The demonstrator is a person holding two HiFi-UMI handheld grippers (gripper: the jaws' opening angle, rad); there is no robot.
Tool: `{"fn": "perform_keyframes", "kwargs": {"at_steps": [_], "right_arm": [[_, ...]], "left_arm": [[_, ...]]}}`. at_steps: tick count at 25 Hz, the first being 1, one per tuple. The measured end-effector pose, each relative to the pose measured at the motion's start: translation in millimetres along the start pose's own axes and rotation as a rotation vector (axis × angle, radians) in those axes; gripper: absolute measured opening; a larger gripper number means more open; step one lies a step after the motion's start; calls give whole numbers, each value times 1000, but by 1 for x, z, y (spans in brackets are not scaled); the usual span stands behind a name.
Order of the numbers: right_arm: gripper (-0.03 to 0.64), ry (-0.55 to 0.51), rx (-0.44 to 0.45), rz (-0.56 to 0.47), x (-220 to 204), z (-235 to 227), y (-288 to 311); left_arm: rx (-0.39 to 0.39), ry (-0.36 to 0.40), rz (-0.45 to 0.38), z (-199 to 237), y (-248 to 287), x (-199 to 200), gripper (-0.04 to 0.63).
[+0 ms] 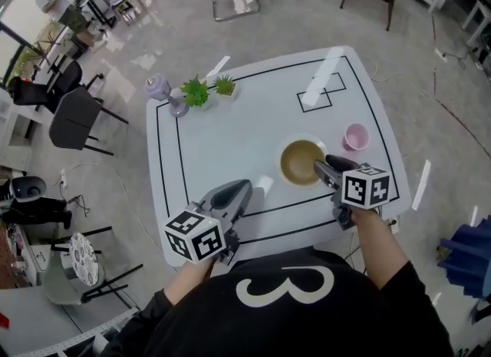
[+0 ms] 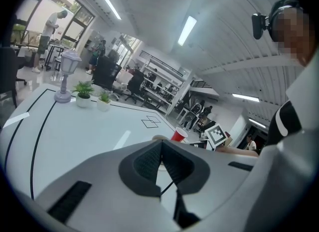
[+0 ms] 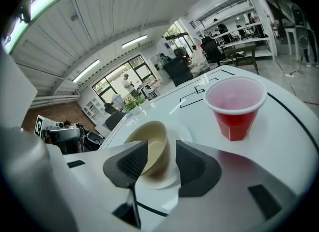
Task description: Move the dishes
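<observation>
The right claw [image 3: 162, 161] stands moderately open, its two dark ribbed pads [image 3: 130, 162] apart, and the near side of a tan bowl [image 3: 149, 148] sits in the gap. One pad lies close against the bowl's outer wall, but whether it touches cannot be told. The other pad is clear of the bowl. From the head view, this claw [image 1: 321, 167] reaches the bowl [image 1: 301, 162] at its near right rim.

The bowl rests on a white plate [image 3: 187, 133] on the white worktop [image 1: 222, 133]. Just beyond the bowl to the right stands a red cup [image 3: 235, 104], upright and apart from the plate.

The left claw [image 2: 160, 151] is closed, pads pressed together with nothing between them. It hangs over the near edge of the worktop, well to the left of the bowl. Far across the worktop from the bowl, at the left corner, stand two small potted plants [image 1: 196, 92] and a little lantern ornament [image 2: 66, 74].
</observation>
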State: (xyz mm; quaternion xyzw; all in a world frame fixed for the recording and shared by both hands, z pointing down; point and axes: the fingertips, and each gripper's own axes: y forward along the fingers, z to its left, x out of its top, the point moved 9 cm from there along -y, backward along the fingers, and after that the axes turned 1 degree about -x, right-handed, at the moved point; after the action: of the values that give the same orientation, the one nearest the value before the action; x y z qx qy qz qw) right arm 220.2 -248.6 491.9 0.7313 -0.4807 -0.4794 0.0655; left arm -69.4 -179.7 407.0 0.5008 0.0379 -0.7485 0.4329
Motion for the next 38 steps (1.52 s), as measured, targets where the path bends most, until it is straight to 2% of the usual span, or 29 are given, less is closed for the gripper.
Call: {"fn": "perform_keyframes", "kwargs": {"at_steps": [7,11,16,25,30,38], "right_arm": [[99,62,-17,5,-6,1,7],[79,84,-35,-23,-1,1,7],[20,103,-80,-41,-3,-1,8],[20,88,-96,-66,6,9,3],[21,61,-53,-70,13,29,6],[29,-1,28,-13,11,72,31]], "left_arm": [[5,19,-7,2,1,2,2],[3,11,-1,6,4,0,2],[5,2,3,10,0,-2,3],[18,-14,-7,15,-13,-5,3],[33,-26,-25,18,-26,-9,2],[65,-45,-60,25,-50,-12,3]]}}
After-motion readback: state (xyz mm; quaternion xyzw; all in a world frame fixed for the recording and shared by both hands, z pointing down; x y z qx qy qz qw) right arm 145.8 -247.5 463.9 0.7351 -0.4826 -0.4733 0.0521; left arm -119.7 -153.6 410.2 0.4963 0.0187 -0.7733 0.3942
